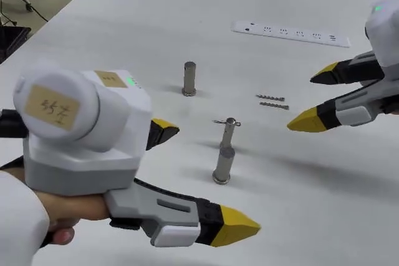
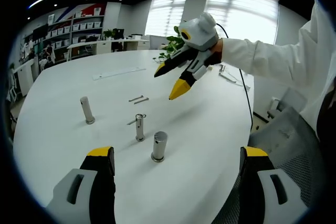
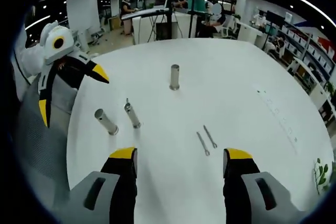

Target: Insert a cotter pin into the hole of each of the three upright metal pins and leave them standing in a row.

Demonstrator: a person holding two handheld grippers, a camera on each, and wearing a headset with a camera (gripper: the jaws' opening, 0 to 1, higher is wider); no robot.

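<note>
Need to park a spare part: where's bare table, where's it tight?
Free: table left of the far pin, the stretch between it and the power strip, and the patch right of the near pin. Tight: middle pin and near pin stand close, two loose cotter pins just right of them.

1. The table (image 1: pixel 124 23) is viewed from above in the head view, which is aimed forward and down, with the left gripper (image 1: pixel 215 177) close under the lens.
2. The left gripper view is set low over the table and faced across it toward the windows (image 2: pixel 231 9); the right gripper (image 2: pixel 165 85) is caught opposite.
3. The right gripper view is set higher and tilted down from the opposing side.
4. The three metal pins (image 1: pixel 229 132) and two loose cotter pins (image 1: pixel 270 98) are shared by all views.
</note>
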